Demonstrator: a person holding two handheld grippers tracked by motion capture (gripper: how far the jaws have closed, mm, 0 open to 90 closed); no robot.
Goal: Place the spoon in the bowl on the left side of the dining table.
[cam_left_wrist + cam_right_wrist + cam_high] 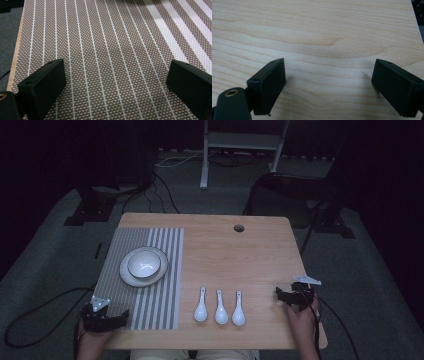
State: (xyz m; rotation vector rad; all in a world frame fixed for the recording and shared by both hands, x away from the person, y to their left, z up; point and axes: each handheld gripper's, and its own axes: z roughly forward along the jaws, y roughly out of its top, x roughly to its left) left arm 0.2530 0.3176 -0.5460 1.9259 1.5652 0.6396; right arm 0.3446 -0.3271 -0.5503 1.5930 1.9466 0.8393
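Observation:
A white bowl [143, 263] sits on a white plate [131, 276] on the striped grey placemat [160, 305] at the table's left. Three white ceramic spoons [220, 307] lie side by side near the front edge, right of the mat. My left gripper [120, 316] rests at the mat's front left corner, open, with only the woven mat [112, 50] between its jaws. My right gripper [280, 295] stands at the table's right edge, open over bare wood [324, 37], its jaws wide apart.
The wooden table [240, 255] has a round cable hole [239, 228] near its far edge. Cables trail over the grey carpet on both sides. A white stand [240, 145] and dark frames stand behind the table.

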